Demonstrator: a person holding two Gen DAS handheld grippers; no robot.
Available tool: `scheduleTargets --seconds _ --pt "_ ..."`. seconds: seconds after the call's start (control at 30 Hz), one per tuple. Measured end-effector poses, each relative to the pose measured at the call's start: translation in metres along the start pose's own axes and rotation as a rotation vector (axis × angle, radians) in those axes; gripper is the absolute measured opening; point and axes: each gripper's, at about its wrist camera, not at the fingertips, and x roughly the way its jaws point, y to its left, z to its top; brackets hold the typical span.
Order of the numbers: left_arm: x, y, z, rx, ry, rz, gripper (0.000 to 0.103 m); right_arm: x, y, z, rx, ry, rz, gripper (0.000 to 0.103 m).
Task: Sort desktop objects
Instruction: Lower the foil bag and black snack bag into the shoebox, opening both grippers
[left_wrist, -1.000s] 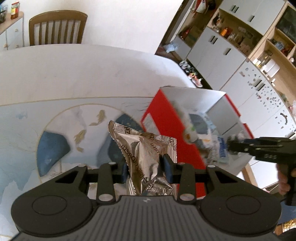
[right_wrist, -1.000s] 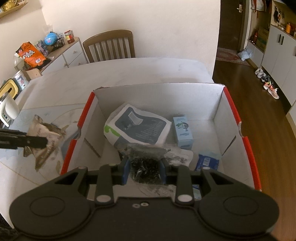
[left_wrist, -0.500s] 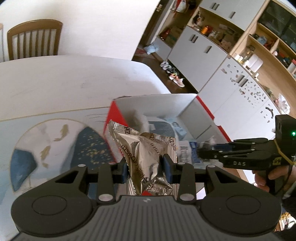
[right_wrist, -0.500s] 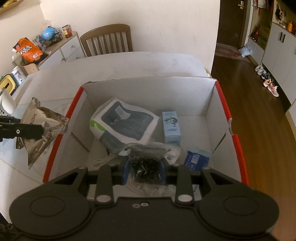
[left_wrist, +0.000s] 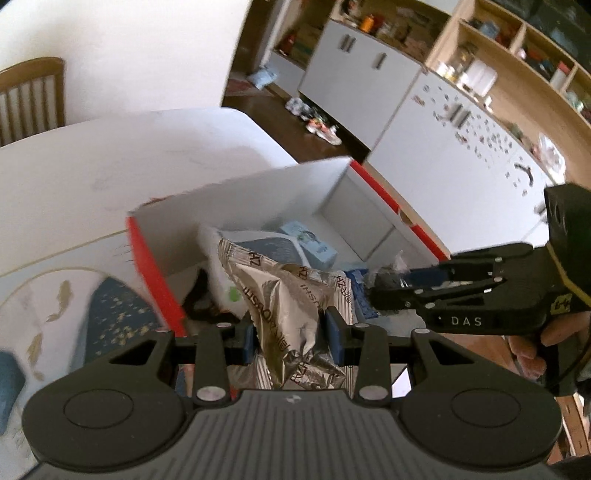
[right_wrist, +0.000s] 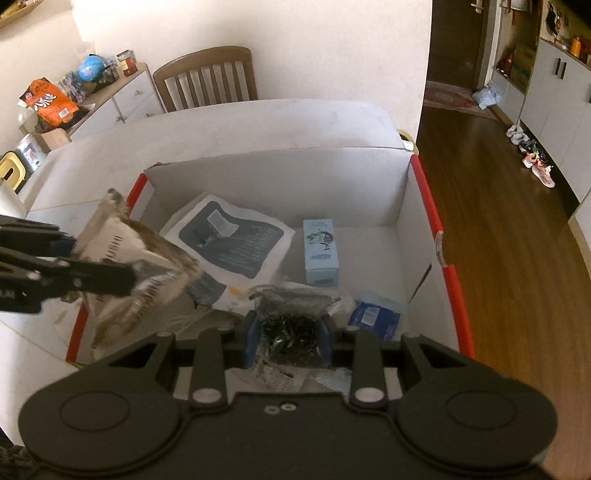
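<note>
My left gripper (left_wrist: 291, 334) is shut on a crinkled silver foil packet (left_wrist: 286, 295) and holds it over the left edge of the red-and-white cardboard box (left_wrist: 332, 184). The packet also shows in the right wrist view (right_wrist: 136, 266), above the box's left wall (right_wrist: 137, 188). My right gripper (right_wrist: 287, 339) is shut on a clear bag of small black parts (right_wrist: 290, 317) above the box's inside; it shows in the left wrist view (left_wrist: 384, 291). The box holds a white-and-blue mailer bag (right_wrist: 232, 240), a light blue carton (right_wrist: 320, 247) and a blue pack (right_wrist: 375, 317).
The box stands on a white table (right_wrist: 258, 125) with a patterned mat (left_wrist: 74, 306) to its left. A wooden chair (right_wrist: 207, 77) stands behind the table. A sideboard with snacks (right_wrist: 51, 103) is at far left, wood floor and cabinets (left_wrist: 369, 85) to the right.
My left gripper has carried the foil packet rightward from over the mat to over the box's left edge. My right gripper has stayed above the box with the bag of black parts.
</note>
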Motion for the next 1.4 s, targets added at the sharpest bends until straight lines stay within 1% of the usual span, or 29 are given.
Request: scheduleTargets --seconds 0.13,0.23,0.37,0.47,0.57,0.8,0.9,1.0,1.3,1.33,1.4 --pt "0.020 -0.008 0.000 0.051 0.052 0.002 0.036 0.004 -0.004 0.000 -0.010 0.016 -0.015 0.031" --pt "0.032 -0.009 -0.002 0.068 0.081 0.014 0.036 0.009 -0.009 -0.002 -0.010 0.034 -0.023 0.031" --pt "0.042 -0.008 -0.004 0.097 0.104 0.039 0.036 0.016 -0.009 -0.005 -0.007 0.059 -0.027 0.031" --pt "0.048 -0.007 -0.003 0.113 0.125 0.038 0.036 0.020 -0.008 -0.007 -0.015 0.074 -0.023 0.031" --pt "0.052 -0.009 -0.004 0.151 0.140 0.057 0.036 0.024 -0.007 -0.008 -0.028 0.090 -0.022 0.031" --pt "0.057 -0.011 -0.003 0.197 0.160 0.078 0.036 0.037 -0.004 -0.009 -0.042 0.134 -0.019 0.031" --pt "0.056 -0.011 -0.002 0.197 0.162 0.079 0.036 0.038 -0.004 -0.009 -0.042 0.141 -0.021 0.032" --pt "0.056 -0.011 -0.002 0.201 0.165 0.080 0.036 0.037 -0.005 -0.009 -0.042 0.144 -0.025 0.035" --pt "0.056 -0.013 -0.001 0.201 0.166 0.086 0.038 0.031 -0.010 -0.009 -0.019 0.127 -0.031 0.036" --pt "0.056 -0.013 -0.001 0.199 0.167 0.084 0.039 0.030 -0.011 -0.009 -0.018 0.124 -0.029 0.036" --pt "0.054 -0.013 -0.001 0.189 0.165 0.086 0.047 0.027 -0.011 -0.010 -0.017 0.120 -0.026 0.036"
